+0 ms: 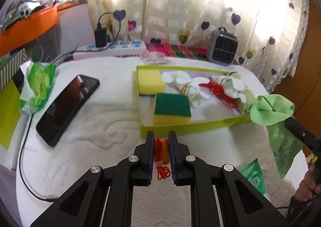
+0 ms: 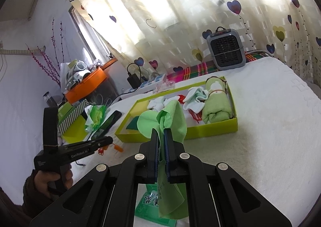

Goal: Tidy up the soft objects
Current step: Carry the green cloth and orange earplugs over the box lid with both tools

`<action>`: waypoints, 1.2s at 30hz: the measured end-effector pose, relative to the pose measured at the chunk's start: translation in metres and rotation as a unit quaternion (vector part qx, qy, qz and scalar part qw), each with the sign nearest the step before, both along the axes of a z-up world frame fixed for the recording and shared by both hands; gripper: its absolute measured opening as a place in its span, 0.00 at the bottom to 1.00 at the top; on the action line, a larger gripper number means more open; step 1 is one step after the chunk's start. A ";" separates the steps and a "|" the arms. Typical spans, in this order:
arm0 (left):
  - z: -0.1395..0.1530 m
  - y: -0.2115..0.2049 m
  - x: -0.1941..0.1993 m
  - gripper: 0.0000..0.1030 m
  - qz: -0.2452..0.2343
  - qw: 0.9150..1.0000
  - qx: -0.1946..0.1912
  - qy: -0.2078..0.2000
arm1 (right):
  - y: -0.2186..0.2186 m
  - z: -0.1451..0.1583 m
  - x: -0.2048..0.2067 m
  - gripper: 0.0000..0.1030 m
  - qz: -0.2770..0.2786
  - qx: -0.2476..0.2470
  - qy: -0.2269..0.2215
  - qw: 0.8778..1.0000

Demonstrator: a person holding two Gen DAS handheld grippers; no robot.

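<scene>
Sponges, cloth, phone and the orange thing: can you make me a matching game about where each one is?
Things:
1. green cloth
2. orange earplugs on a cord
3. green-topped sponge
4. phone

Places:
A. inside the yellow-green tray
B. pinched in the left gripper
C. lying on the white towel, left of the tray
D. pinched in the right gripper

Pairs: 1-D, 2-B, 3-A, 4-C
</scene>
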State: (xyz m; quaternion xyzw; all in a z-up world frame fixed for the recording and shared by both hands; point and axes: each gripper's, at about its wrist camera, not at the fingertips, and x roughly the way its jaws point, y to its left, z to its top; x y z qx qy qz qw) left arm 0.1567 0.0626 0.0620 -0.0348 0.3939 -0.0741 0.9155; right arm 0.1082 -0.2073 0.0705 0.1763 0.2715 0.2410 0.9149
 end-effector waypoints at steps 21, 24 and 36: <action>0.038 -0.011 0.014 0.13 -0.039 0.998 -0.038 -0.029 | 0.008 0.024 0.012 0.06 0.010 -0.022 -0.027 0.999; 0.047 -0.013 0.019 0.13 -0.048 0.997 -0.045 -0.036 | 0.010 0.028 0.016 0.05 0.011 -0.025 -0.032 0.999; 0.059 -0.020 0.054 0.13 -0.067 0.994 -0.080 -0.027 | 0.012 0.030 0.041 0.05 0.013 -0.025 -0.019 0.999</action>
